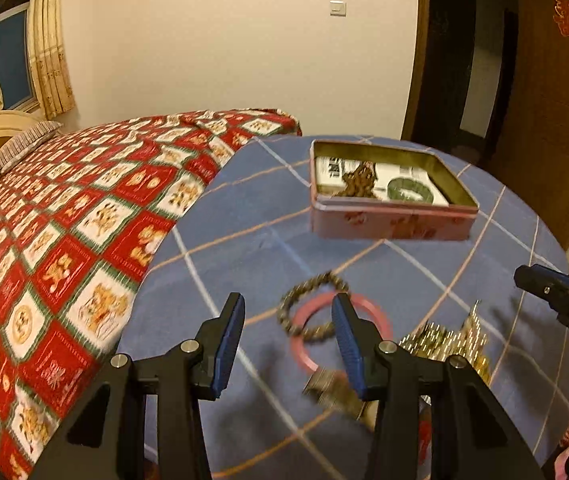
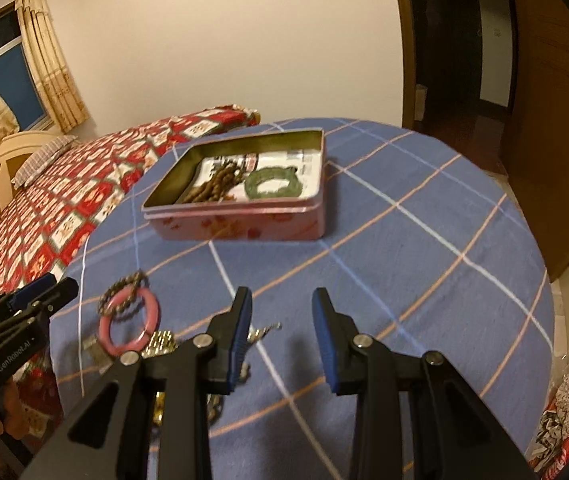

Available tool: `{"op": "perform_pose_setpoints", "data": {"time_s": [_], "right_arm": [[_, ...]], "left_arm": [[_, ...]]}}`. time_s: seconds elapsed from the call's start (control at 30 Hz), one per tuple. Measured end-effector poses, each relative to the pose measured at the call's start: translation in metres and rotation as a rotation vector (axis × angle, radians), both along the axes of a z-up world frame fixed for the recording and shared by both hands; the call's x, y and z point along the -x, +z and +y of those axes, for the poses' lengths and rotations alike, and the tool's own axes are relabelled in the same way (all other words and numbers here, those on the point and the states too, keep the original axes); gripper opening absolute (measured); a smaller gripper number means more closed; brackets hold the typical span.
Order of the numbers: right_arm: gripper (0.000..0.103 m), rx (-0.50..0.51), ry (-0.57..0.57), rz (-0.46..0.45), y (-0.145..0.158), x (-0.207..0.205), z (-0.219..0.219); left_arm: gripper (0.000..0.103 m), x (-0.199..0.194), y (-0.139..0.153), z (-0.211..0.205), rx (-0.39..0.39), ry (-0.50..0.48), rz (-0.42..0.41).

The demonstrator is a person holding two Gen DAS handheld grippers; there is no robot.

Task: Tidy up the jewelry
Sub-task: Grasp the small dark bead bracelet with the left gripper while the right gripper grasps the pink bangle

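Observation:
An open pink tin [image 1: 388, 226] [image 2: 244, 228] stands on the blue checked table; inside lie brown beads [image 1: 358, 182] [image 2: 214, 188] and a green bangle [image 1: 408, 192] [image 2: 274, 184]. In front of it a pink bangle [image 1: 308, 354] [image 2: 130, 322] lies under a brown bead bracelet [image 1: 312, 300] [image 2: 122, 292]. Gold jewelry [image 1: 444, 340] [image 2: 160, 342] lies to their right. My left gripper [image 1: 286, 344] is open, empty, above the bangle. My right gripper [image 2: 282, 336] is open, empty, right of the gold jewelry.
A bed with a red patterned cover [image 1: 64, 240] [image 2: 44, 208] adjoins the table on the left. A brown wooden door [image 1: 544, 120] stands at the right. Bags lie on the floor [image 2: 564, 420] beside the table's right edge. The right gripper's tip [image 1: 556, 296] shows in the left view.

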State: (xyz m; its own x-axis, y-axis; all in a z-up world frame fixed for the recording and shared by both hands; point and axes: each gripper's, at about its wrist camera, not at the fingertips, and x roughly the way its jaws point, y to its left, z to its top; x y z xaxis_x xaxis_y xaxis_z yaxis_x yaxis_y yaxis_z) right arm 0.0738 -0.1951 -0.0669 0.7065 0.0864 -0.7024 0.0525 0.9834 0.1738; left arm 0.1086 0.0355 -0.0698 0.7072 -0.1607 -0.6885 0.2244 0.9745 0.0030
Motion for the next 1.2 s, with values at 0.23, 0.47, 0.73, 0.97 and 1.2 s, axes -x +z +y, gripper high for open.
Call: {"op": "perform_pose_setpoints", "data": {"time_s": [0.23,0.47,0.73,0.97,1.2], "right_arm": [[0.036,-0.004,0.015,0.026,-0.006,0.012,0.006],[0.036,-0.006,0.031,0.017,-0.002,0.016,0.013],[0.036,-0.008,0.021,0.022,-0.002,0.016,0.013],[0.036,-0.015,0.01,0.03,-0.004,0.013,0.01],[0.036,-0.018,0.013,0.029,-0.003,0.012,0.011]], "left_arm": [[0.046,0.008,-0.01,0.007,0.0,-0.009,0.023],[0.046,0.004,-0.017,-0.014,-0.004,-0.097,0.028],[0.046,-0.017,-0.03,-0.034,-0.074,-0.159,0.028],[0.023,-0.028,-0.049,-0.039,-0.07,-0.181,0.114],[0.01,-0.036,-0.047,-0.024,0.04,-0.134,0.129]]}}
